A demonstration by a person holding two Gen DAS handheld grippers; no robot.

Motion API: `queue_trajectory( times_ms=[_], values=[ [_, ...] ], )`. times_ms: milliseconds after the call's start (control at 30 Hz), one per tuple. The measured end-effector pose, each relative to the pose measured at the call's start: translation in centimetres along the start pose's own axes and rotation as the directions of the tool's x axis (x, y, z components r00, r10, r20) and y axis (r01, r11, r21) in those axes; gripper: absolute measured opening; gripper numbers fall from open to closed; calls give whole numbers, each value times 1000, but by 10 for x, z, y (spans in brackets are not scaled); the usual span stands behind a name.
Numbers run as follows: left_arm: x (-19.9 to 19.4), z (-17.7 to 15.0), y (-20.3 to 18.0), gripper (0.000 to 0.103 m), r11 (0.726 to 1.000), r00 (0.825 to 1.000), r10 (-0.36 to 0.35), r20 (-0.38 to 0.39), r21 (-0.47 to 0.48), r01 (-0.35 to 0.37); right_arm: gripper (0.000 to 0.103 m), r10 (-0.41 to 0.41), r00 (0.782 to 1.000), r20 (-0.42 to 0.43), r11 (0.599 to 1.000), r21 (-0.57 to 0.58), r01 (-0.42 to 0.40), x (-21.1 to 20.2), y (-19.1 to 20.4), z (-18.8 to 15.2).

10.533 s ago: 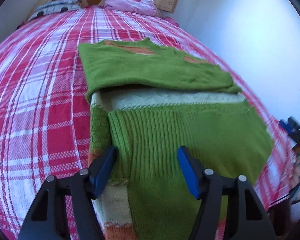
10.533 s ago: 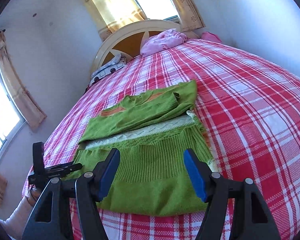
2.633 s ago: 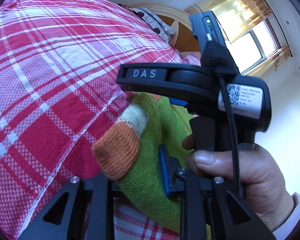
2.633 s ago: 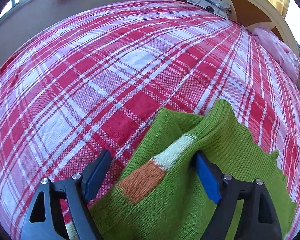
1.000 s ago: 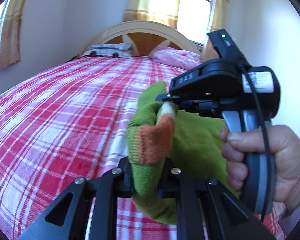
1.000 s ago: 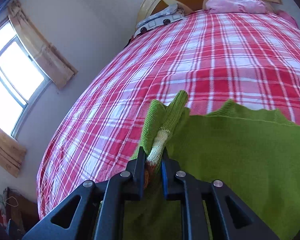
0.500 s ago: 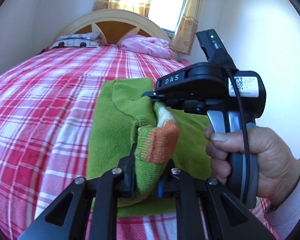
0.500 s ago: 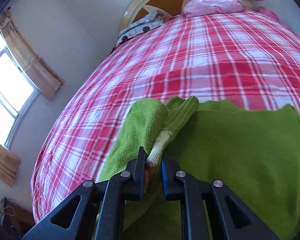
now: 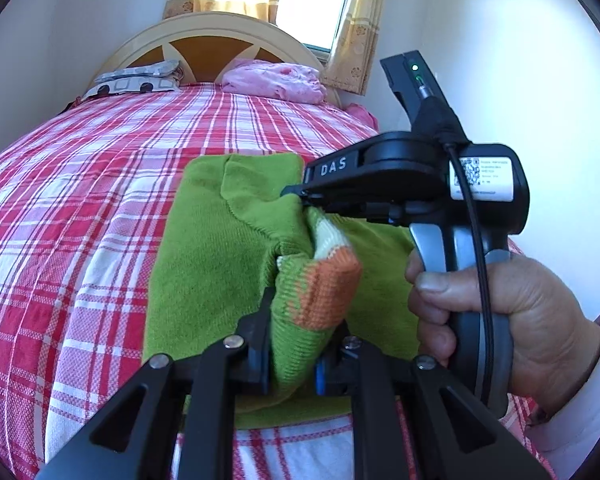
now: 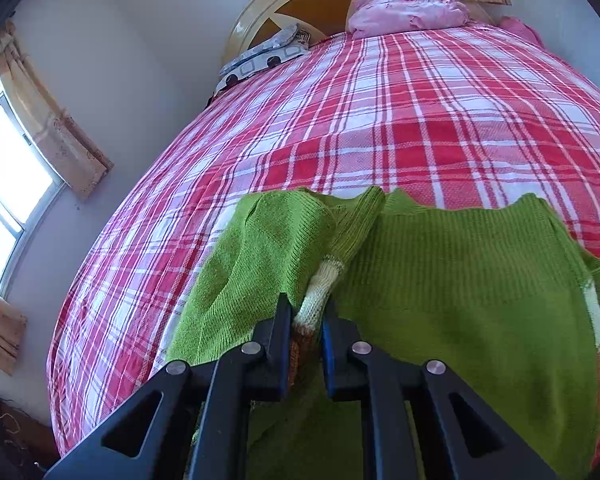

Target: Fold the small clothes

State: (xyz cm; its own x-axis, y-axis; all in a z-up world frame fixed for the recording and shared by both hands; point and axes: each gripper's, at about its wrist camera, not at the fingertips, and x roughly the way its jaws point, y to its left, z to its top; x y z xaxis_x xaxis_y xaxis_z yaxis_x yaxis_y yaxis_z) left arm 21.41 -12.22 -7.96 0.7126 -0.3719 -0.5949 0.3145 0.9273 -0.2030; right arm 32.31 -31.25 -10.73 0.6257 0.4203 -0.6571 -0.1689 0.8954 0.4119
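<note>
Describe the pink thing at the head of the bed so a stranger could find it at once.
Start at the bed with the red and white plaid cover and look to its cream, arched headboard under the window. Against it lie two items: the pink bundle is the crumpled, plain one nearer the curtain, beside a flatter grey patterned pillow.

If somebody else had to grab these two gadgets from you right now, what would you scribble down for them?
Left gripper: jaws shut on the green sweater, at its orange-and-cream striped part.
Right gripper: jaws shut on the same sweater, also at a striped part. Right hand grips its handle.
The sweater lies partly folded on the plaid bedspread; the pinched fold is lifted over it.
Done: first folds.
Left: probably lay this fold down, release, smooth.
</note>
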Motion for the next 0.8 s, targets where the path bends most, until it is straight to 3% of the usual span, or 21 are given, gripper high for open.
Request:
queue_trajectory(
  times_ms=[800],
  values=[
    [8, 6, -83, 16, 992, 996, -89, -28, 89, 91, 13, -102, 992, 74, 995, -5, 103, -63, -62, -3]
  ],
)
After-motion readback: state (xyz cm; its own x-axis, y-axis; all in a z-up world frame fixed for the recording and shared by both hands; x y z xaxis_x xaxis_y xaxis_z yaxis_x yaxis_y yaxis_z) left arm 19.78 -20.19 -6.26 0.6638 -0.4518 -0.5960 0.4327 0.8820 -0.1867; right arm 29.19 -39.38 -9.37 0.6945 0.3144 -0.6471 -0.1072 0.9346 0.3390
